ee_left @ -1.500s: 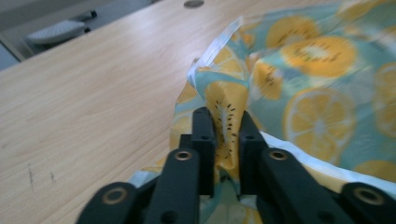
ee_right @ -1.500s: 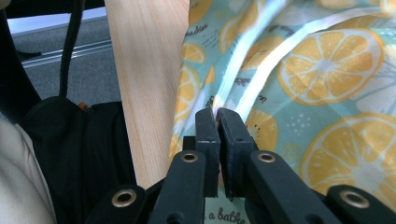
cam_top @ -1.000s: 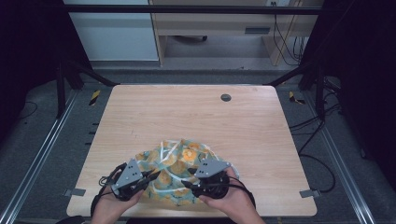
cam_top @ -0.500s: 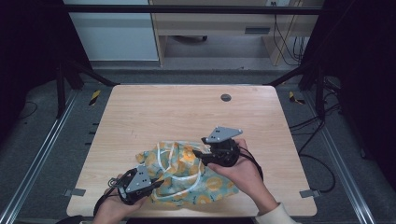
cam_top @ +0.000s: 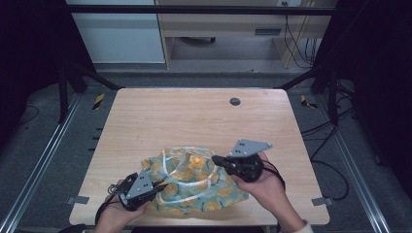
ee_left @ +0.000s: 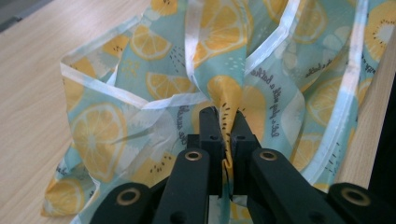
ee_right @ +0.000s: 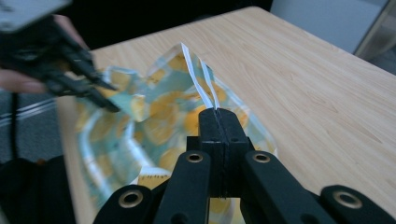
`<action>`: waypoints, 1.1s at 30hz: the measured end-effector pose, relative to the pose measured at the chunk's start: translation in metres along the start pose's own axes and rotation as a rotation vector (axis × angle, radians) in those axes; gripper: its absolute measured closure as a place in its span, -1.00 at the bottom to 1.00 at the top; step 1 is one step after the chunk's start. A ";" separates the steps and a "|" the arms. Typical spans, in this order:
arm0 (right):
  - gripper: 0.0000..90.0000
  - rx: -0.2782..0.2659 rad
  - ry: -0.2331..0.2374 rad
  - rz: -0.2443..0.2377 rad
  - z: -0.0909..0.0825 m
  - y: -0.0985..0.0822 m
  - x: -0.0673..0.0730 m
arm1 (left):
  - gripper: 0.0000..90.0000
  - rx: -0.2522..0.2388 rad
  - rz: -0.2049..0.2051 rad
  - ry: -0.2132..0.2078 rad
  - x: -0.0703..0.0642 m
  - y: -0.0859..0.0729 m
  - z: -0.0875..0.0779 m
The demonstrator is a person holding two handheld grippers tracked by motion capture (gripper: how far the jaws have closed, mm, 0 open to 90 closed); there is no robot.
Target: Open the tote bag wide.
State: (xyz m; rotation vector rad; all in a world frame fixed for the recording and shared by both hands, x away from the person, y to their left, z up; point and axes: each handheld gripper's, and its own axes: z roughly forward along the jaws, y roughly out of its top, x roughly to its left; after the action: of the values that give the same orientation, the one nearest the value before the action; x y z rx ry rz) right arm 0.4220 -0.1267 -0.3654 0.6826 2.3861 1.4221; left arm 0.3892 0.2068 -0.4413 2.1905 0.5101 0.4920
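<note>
In the lower middle of the high view, a lemon-print cloth [cam_top: 192, 182] with white edging lies crumpled on the wooden table [cam_top: 184, 116], near its front edge. The left gripper [cam_top: 156, 186] (at the lower left) has its jaws clamped on a fold of the cloth. The right gripper [cam_top: 217, 159], right of centre, has just been closing its jaws, and they are now together on the white edging [ee_right: 201, 84], which rises from them.
</note>
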 end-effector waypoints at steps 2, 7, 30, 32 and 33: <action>1.00 -0.013 0.015 -0.002 -0.014 -0.012 0.008 | 0.95 -0.024 0.016 -0.010 -0.002 0.002 -0.001; 1.00 0.052 0.030 0.021 -0.028 -0.052 0.019 | 0.97 0.029 0.070 -0.081 -0.010 0.002 0.007; 0.30 0.145 0.025 0.017 -0.013 -0.060 0.011 | 0.97 0.216 0.133 -0.077 -0.010 -0.008 0.027; 0.25 0.146 0.035 0.001 -0.009 -0.048 0.012 | 0.97 0.209 0.131 -0.073 -0.010 -0.008 0.027; 0.25 0.149 0.037 -0.011 -0.006 -0.042 0.013 | 0.97 0.208 0.131 -0.071 -0.010 -0.008 0.026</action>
State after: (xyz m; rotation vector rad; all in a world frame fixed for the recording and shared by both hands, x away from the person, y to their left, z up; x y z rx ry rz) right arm 0.3974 -0.1416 -0.3993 0.6831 2.5396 1.2727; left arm 0.3926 0.1899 -0.4651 2.4429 0.3967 0.4455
